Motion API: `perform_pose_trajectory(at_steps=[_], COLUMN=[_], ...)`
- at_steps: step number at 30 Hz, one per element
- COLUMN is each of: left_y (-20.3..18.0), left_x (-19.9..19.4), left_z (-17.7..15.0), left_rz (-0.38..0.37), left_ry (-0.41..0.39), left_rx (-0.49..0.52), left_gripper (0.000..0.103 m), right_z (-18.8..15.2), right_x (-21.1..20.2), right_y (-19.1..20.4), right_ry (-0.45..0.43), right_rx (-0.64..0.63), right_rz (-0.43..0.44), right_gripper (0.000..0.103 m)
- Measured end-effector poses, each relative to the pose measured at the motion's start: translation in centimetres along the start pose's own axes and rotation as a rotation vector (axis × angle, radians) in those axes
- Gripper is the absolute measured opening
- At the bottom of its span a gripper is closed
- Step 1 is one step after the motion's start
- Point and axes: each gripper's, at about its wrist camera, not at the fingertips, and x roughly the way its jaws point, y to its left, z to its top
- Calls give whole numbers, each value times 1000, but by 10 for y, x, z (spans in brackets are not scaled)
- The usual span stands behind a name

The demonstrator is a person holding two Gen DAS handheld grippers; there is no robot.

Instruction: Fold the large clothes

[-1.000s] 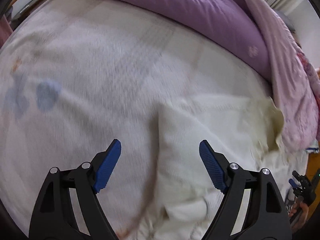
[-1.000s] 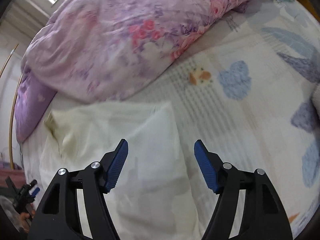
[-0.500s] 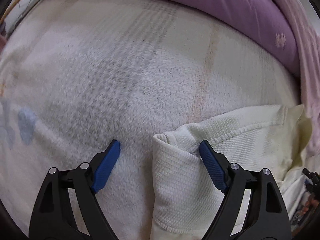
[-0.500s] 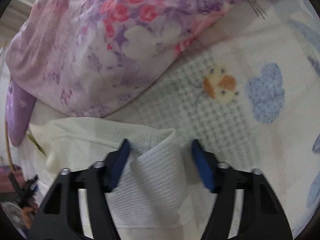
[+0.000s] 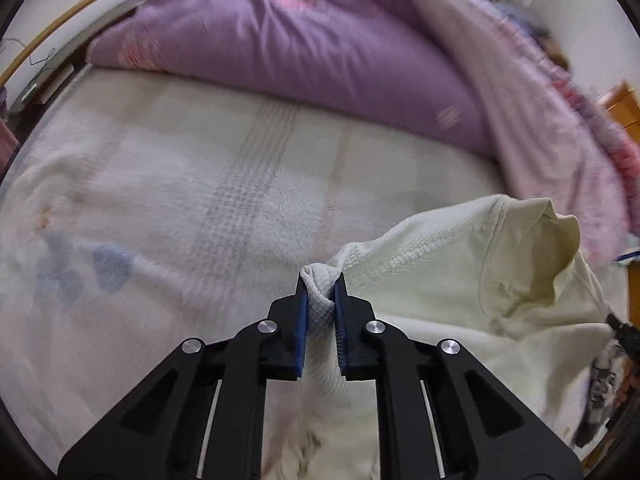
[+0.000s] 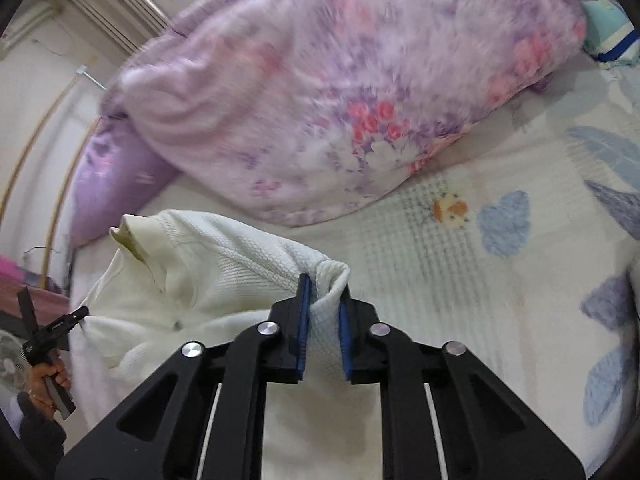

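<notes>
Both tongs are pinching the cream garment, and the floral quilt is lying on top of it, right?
Not quite. Both the left tongs and the right tongs are closing on folds of the cream garment, but the right wrist view shows the floral quilt lying beyond it on the bed, not on top.

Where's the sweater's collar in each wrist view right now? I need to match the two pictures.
Left wrist: collar at right of centre, beyond the left gripper.
Right wrist: collar at left of centre, beyond the right gripper.
Shared landmark: purple quilt behind the sweater.
</notes>
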Motion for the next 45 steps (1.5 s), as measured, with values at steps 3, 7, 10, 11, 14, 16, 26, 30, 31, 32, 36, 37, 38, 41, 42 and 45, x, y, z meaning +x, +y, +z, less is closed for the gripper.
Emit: perform_pose_trajectory(at_steps=[3, 7, 10, 11, 14, 16, 26, 30, 31, 32, 36, 37, 38, 41, 42, 45], left_y=[25, 67, 90, 97, 114, 124, 146, 111, 100, 87, 68, 65, 62, 54, 55, 63], left_x=[-53, -111, -139, -144, -145, -140, -170, -151, -140, -126, -92, -84, -78, -82, -90, -116], left_z=[-38, -107, -169, -187, -249, -279, -364, -380, -379, -379, -376, -374, -371, -360, -359, -363], left_rz=[-48, -101, -99, -99, -45, -15, 71, -115, -128, -136, -132, -129, -107, -77, -108, -189], left_ry=[-42, -30, 30, 52, 144, 201, 236, 316, 346, 369, 405, 419, 423, 362, 334, 293], left_rx=[-52, -132, -194, -221, -270, -302, -754, -830, -804, -763, -759, -747, -722, -603, -601, -602], left_gripper=[11, 10, 10, 9, 10, 10, 48, 48, 48, 48, 48, 48, 47, 6, 4, 4], right_z=[-33, -83, -134, -151, -204, -235, -287, -294, -294, -295, -291, -289, -287, -278, -276, -278], right_x=[-46, -90, -119, -121, -114, -107, -102, -70, -62, -53, -36, -34, -34, -45, -56, -84], right_y=[-10, -19, -33, -37, -63, -84, -81, -57, -53, -49, -48, -47, -45, -37, -32, -26], right_ry=[-3, 33, 100, 127, 239, 306, 356, 393, 404, 394, 355, 354, 346, 316, 304, 292], right_rx=[25, 59, 106, 111, 181, 218, 619, 707, 706, 714, 734, 712, 691, 639, 621, 583], right_rz=[37, 53, 29, 9, -69, -156, 17, 112, 94, 76, 36, 21, 31, 90, 109, 137], right_gripper=[7, 6, 4, 4, 3, 4, 54, 54, 54, 54, 39, 16, 8, 7, 6, 4])
